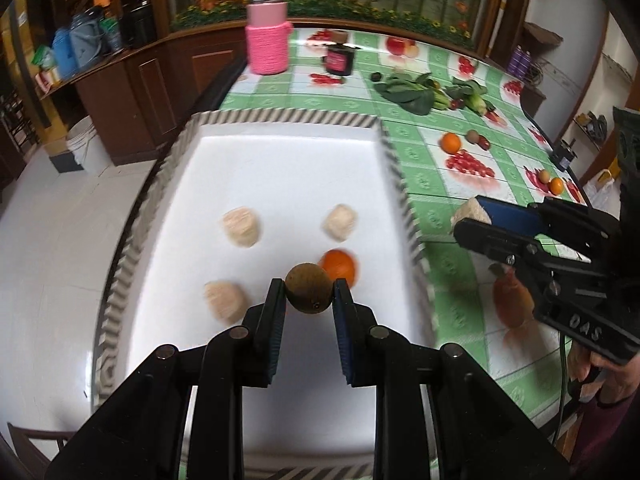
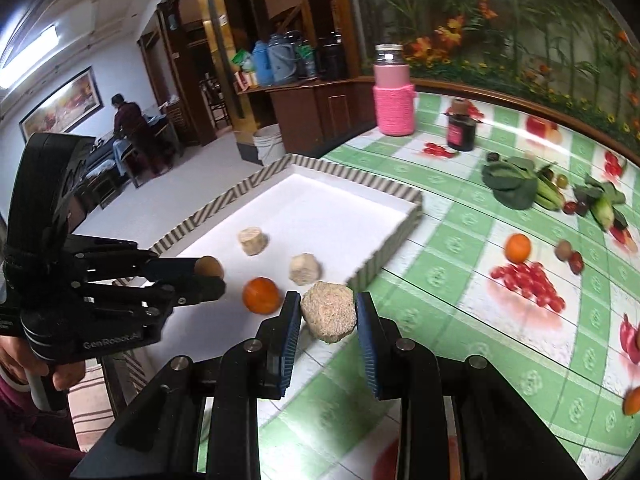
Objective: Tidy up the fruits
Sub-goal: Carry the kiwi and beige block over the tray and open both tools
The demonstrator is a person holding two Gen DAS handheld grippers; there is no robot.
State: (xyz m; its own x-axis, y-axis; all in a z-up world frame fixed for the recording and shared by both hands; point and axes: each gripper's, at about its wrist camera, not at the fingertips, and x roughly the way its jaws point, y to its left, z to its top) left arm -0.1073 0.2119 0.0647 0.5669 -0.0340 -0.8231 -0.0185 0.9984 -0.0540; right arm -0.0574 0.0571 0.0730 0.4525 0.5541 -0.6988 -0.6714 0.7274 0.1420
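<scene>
"GenRobot.AI" on left gripper [image 2: 208, 276], "DAS" on right gripper [image 1: 472, 216]

Home dining room: oilcloth-covered table [image 2: 460, 280], wooden sideboard [image 2: 320, 112]

I see a small round brown fruit [image 1: 308, 288] low in the middle of the left view, pinched between my left gripper's [image 1: 309, 292] pads above the white tray [image 1: 288, 128]. A pale rough lump [image 2: 329, 311] sits pinched in my right gripper [image 2: 329, 312]. On the tray lie an orange [image 1: 340, 266] and three pale lumps [image 1: 241, 227]. More oranges [image 1: 451, 142] lie at the right.
</scene>
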